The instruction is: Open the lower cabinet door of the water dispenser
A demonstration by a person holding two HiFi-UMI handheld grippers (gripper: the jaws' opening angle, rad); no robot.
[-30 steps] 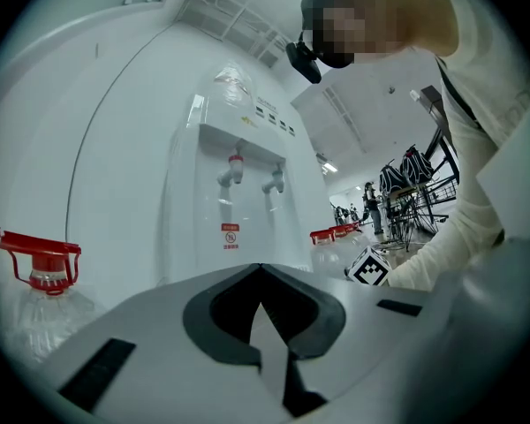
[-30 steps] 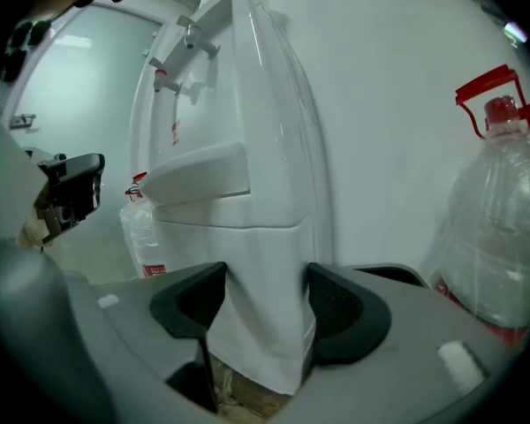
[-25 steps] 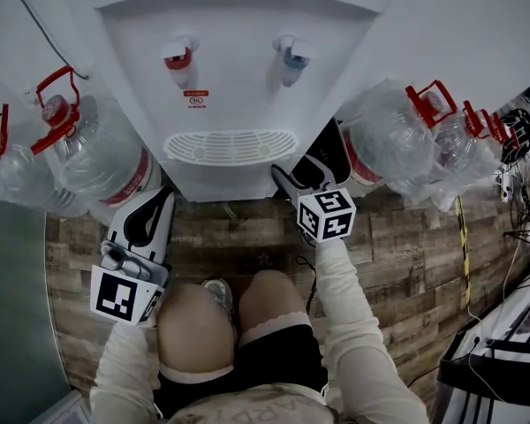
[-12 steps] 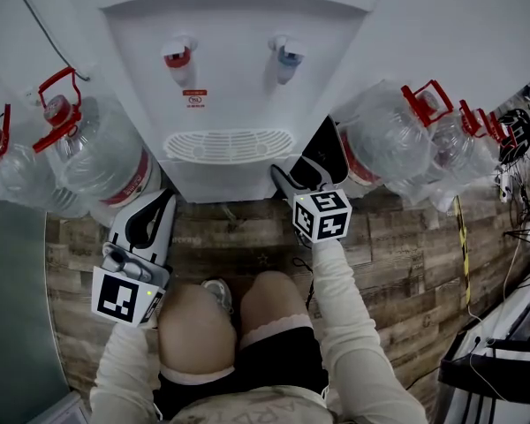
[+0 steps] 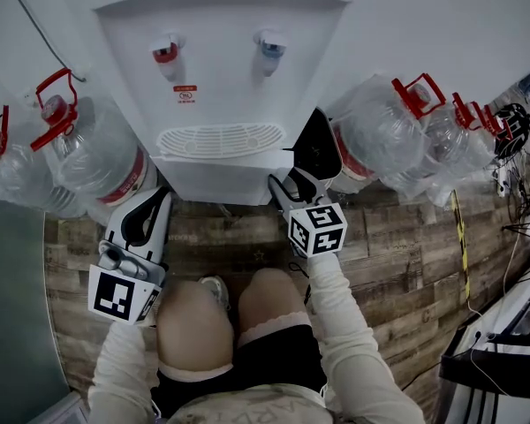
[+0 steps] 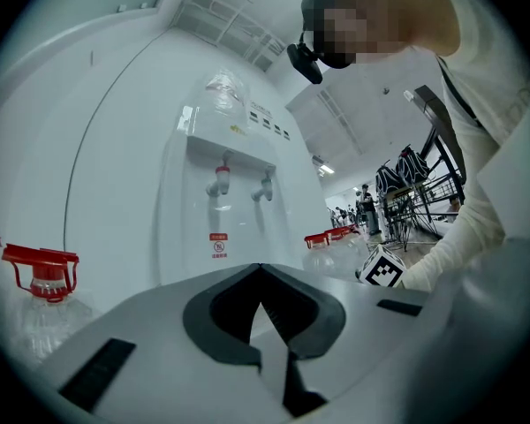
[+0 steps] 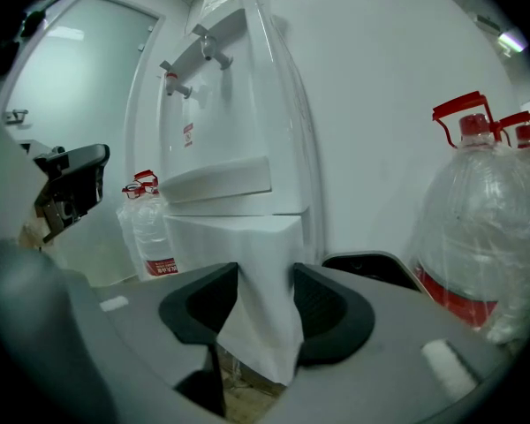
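The white water dispenser (image 5: 221, 78) stands in front of me, red and blue taps above a drip grille. In the right gripper view its lower cabinet door (image 7: 247, 263) juts out, and the door's corner edge sits between the pads. My right gripper (image 5: 293, 168) straddles that right front corner, jaws closing around the door edge (image 7: 265, 299); I cannot see the pads pressing on it. My left gripper (image 5: 155, 197) hangs low at the dispenser's left, level, its fingertips met and nothing between them (image 6: 261, 276).
Big clear water bottles with red handles stand on the floor on both sides (image 5: 97, 157) (image 5: 384, 135). The right bottle (image 7: 490, 237) is close beside the right gripper. My knees (image 5: 234, 312) are just behind the grippers on the wooden floor (image 5: 406, 246). Cables (image 5: 512, 131) lie at far right.
The right gripper has shifted a little left, onto the dispenser's right front corner, and its jaws have narrowed. The left gripper has stayed where it was.
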